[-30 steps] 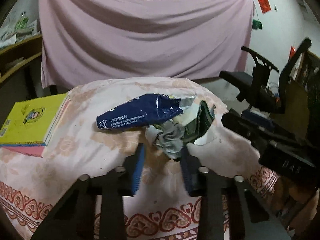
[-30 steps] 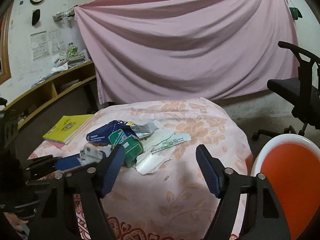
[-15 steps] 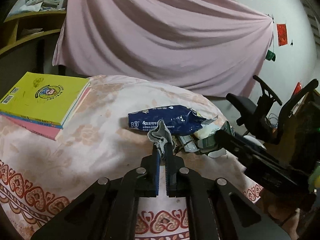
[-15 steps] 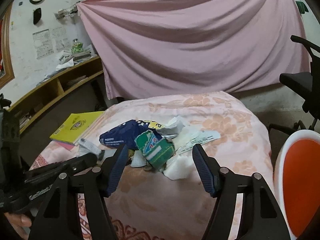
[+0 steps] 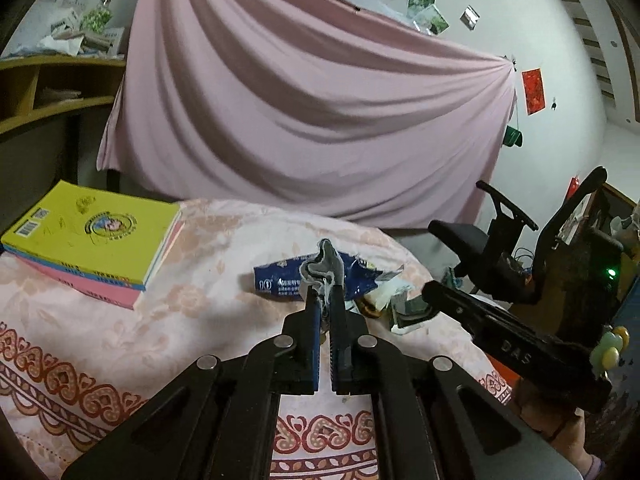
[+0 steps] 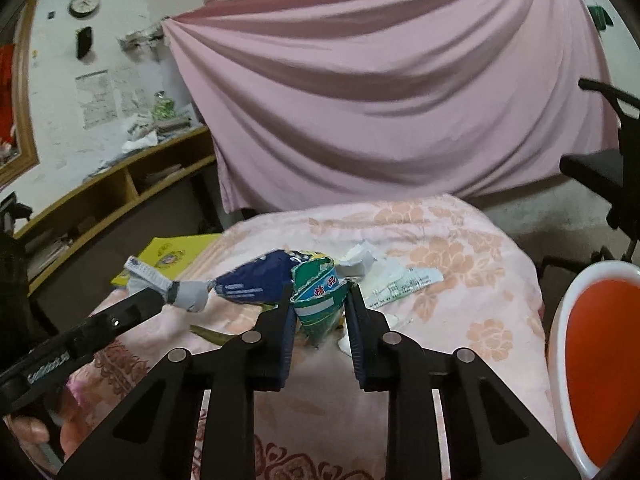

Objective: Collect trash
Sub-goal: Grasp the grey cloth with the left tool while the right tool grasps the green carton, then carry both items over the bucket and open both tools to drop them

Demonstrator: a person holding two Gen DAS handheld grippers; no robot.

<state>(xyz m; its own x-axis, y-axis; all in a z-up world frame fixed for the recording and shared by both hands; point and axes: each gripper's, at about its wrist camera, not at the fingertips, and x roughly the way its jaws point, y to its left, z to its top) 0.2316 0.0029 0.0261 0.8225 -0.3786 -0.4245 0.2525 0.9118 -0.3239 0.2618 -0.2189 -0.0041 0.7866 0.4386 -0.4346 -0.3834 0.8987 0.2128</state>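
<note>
My black tools pinch a grey scrap and a green-and-white wrapper; the packet is navy, the book yellow, and the cloth pink with flowers.

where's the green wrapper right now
In the right wrist view the green wrapper stands centre frame between the closing jaws of the right gripper, just right of the blue bag on the pink floral cloth.

Both claws are matte black, with two broad angular arms each ending in a narrow finger lined by a blue pad. The left claw and the right claw carry round silver screws along their arms. Pale lettering marks each claw's side, seen from the other's camera.
</note>
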